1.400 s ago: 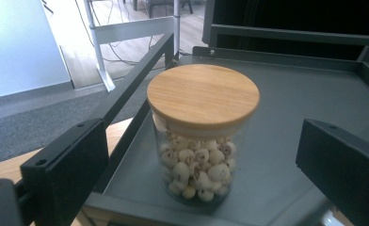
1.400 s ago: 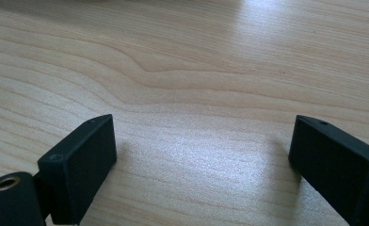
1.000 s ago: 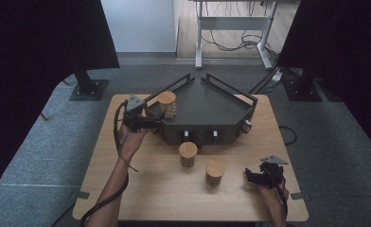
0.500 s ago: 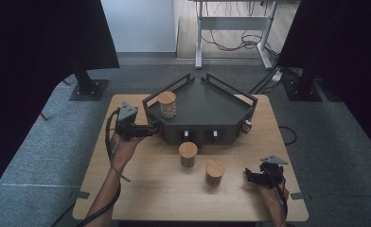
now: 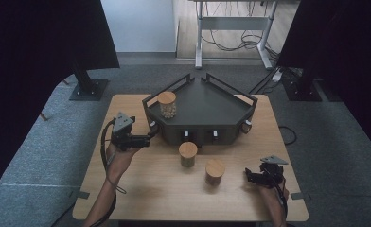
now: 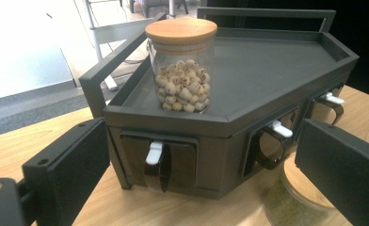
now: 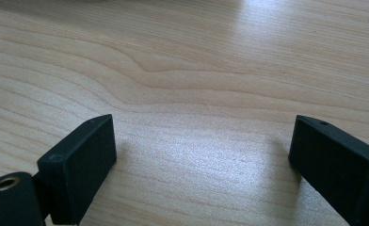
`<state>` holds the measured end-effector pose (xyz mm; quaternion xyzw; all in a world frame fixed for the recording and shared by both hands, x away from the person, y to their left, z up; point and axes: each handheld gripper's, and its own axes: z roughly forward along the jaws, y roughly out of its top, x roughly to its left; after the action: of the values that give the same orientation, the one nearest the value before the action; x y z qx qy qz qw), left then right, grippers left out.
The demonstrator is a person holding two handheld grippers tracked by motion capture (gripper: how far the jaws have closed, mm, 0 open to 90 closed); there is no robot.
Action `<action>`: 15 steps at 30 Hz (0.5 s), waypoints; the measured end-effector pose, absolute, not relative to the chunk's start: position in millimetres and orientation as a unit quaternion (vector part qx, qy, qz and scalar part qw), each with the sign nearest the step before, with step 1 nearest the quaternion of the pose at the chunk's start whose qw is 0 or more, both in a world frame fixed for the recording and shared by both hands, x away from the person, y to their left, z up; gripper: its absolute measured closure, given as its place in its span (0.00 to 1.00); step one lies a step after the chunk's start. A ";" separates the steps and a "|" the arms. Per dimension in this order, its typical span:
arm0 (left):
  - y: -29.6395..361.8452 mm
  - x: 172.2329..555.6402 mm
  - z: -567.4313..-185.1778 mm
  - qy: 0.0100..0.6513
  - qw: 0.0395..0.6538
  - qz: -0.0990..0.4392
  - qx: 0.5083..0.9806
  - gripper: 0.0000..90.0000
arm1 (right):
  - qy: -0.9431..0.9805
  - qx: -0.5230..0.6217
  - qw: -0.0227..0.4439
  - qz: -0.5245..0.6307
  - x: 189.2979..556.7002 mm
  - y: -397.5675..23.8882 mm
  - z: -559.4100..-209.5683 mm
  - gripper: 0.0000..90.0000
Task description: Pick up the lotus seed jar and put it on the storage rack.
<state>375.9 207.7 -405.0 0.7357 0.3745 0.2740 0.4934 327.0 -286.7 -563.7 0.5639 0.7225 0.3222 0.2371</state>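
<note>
the right hand-held gripper (image 7: 201, 155) looks down along its two black jaws at the tabletop (image 7: 196, 61). the jaws stand wide apart, one rising from the lower left, the other from the lower right, with bare wood between them and nothing in their grasp. a brass-coloured screw hole sits in the black body at the bottom left corner. the tabletop is pale wood with wavy grain running across, and a soft sheen of light lies on it between the jaws and at the upper right.

A white-framed desk (image 5: 231, 28) with cables stands beyond the wooden table (image 5: 141, 198), on grey carpet (image 5: 41, 156).
</note>
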 end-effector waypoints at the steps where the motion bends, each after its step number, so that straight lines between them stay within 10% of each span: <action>1: 208.5 373.8 -405.7 0.375 0.493 0.274 0.736 0.04 | 0.723 0.564 0.237 0.322 327.0 -286.7 -563.7 0.08; 15: 224.4 346.8 -424.2 0.387 0.481 0.277 0.737 0.04 | 0.723 0.564 0.237 0.322 327.0 -286.7 -563.7 0.08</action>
<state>346.8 224.4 -424.2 0.7366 0.3865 0.2767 0.4810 327.0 -286.7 -563.7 0.5638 0.7226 0.3221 0.2372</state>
